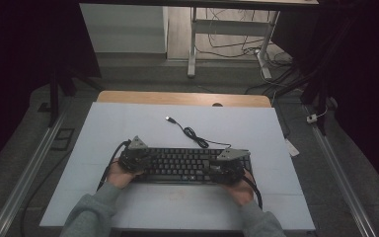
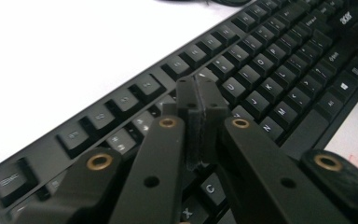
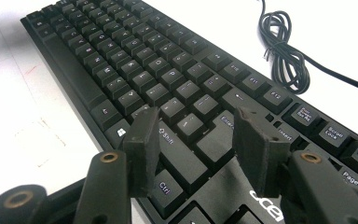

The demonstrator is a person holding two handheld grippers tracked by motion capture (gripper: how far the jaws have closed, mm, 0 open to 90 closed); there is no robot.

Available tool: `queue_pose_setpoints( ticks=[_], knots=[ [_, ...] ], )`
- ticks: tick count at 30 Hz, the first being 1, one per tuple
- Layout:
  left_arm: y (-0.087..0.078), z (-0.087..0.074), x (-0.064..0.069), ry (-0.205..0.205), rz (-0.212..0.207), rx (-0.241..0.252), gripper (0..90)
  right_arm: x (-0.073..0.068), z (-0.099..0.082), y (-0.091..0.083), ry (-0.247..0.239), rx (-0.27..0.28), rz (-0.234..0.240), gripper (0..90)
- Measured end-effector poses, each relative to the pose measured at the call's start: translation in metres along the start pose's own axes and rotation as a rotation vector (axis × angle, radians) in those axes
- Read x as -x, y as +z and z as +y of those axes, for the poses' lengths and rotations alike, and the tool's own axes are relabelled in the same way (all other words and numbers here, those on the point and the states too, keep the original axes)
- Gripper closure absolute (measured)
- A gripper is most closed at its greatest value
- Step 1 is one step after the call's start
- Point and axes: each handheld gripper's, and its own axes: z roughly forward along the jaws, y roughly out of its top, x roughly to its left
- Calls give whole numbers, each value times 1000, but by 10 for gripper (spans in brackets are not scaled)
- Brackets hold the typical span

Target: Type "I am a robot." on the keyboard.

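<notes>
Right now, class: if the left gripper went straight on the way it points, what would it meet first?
Probably the keyboard: the shut left gripper points down at its letter keys, though the exact key is unclear.

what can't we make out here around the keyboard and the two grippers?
- Keyboard ends, high view: covered by the left gripper and right gripper.
- Key legends, high view: too small and dim.
- Keys under the closed fingers, left gripper view: hidden, so contact with a key is unclear.
- Keyboard's far right, right gripper view: cut off by the frame edge.
- USB plug: too small for detail.
</notes>
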Motion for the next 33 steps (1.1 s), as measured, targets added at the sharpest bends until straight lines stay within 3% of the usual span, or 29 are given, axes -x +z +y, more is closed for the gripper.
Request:
queue_pose_setpoints(
  ticks=[16, 25, 33],
  knots=[
    [21, 0, 5, 12, 18, -52, 892, 0, 0, 1, 0, -5, -1, 512],
    [23, -1, 4, 18, 24, -59, 893, 0, 0, 1, 0, -5, -1, 512],
    [-3, 1, 0, -16, 24, 42, 882, 1, 0, -1, 1, -1, -7, 512]
  ],
)
